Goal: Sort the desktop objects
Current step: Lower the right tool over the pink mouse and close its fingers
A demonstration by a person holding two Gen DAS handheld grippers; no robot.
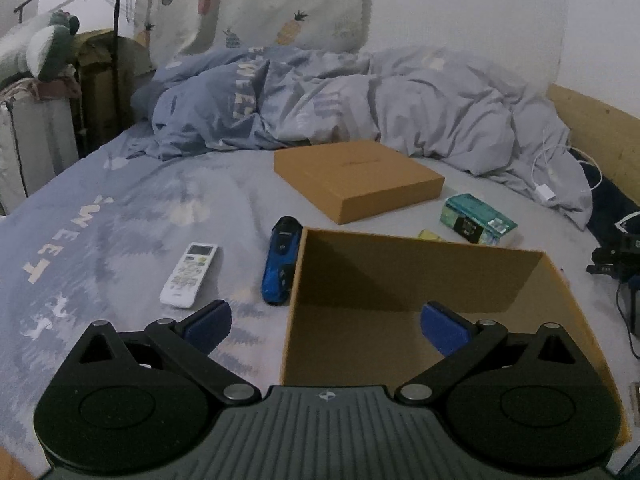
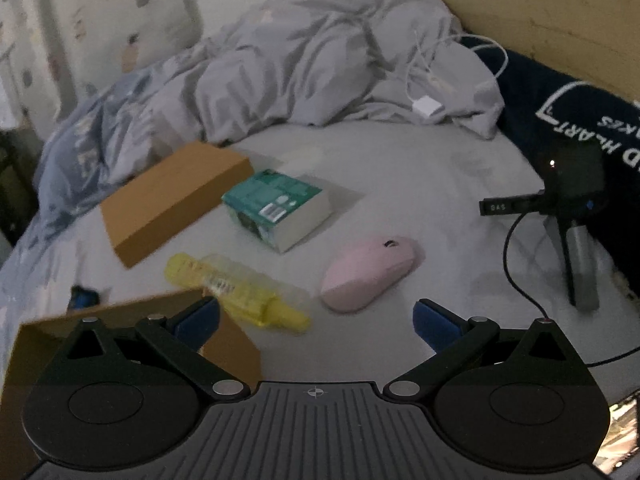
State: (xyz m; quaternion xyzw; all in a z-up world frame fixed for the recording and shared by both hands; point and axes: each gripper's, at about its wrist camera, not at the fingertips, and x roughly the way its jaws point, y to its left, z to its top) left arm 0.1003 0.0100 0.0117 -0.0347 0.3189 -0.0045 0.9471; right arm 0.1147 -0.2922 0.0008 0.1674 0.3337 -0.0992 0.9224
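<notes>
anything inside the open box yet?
Nothing visible in the open box: bare cardboard floor and walls. The left gripper hides the near floor, so that part can't be checked.

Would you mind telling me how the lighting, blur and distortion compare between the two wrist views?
Left wrist view: dim, fairly sharp; the open cardboard box has a shadowed inner wall, and fisheye bends the bed's edges. Right wrist view: equally dim, with motion smear on the yellow bottle and that box's rim; the pink mouse stays clearer.

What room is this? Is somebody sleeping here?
Most likely a bedroom. Everything sits on a bed sheet, with a rumpled duvet heaped behind it and a wooden headboard at the side. No sleeper is visible.
</notes>
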